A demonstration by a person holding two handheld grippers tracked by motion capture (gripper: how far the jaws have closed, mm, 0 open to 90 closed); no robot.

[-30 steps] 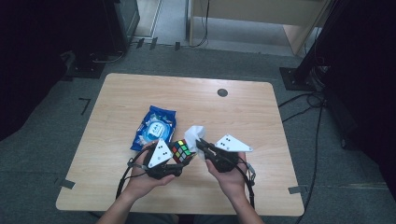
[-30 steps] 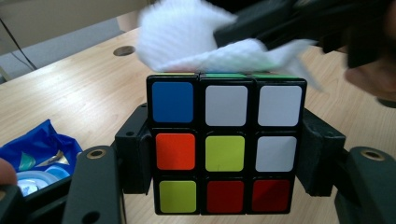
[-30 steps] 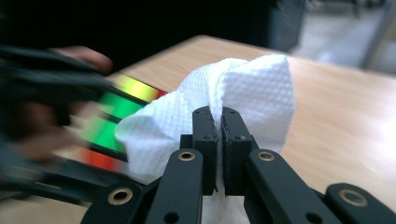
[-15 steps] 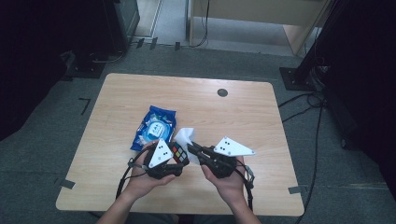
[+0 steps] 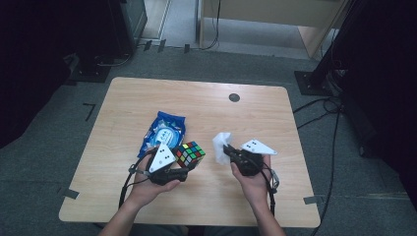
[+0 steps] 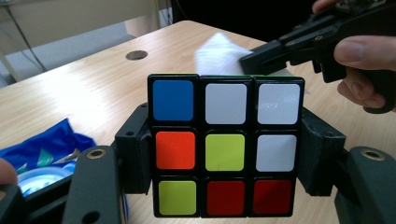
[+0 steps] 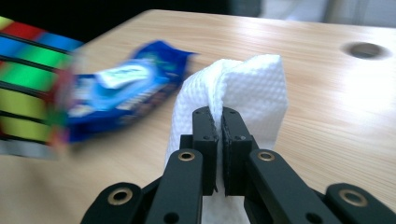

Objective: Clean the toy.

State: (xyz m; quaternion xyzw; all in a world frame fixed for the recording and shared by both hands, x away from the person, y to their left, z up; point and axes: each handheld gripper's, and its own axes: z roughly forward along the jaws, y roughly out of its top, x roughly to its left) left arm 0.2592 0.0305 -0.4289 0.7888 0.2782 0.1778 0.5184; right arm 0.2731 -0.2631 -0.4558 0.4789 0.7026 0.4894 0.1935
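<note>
Two claws, two jobs: my left gripper [image 5: 183, 164] clamps the puzzle cube [image 6: 226, 144] by its sides, held up just above the table [image 5: 206, 103] near my edge, while my right gripper [image 5: 227, 150] has its jaws pressed together on a folded white wipe [image 7: 243, 88]. The wipe hangs a little apart from the cube, off to its right in the high view. To clean well, I should keep the cube steady and level, bring the wipe flat against one face (not just its crumpled edge), and rub with light pressure so the cube does not twist out of the clamp. Behind the cube lies the blue wipes packet [image 5: 164, 132].
</note>
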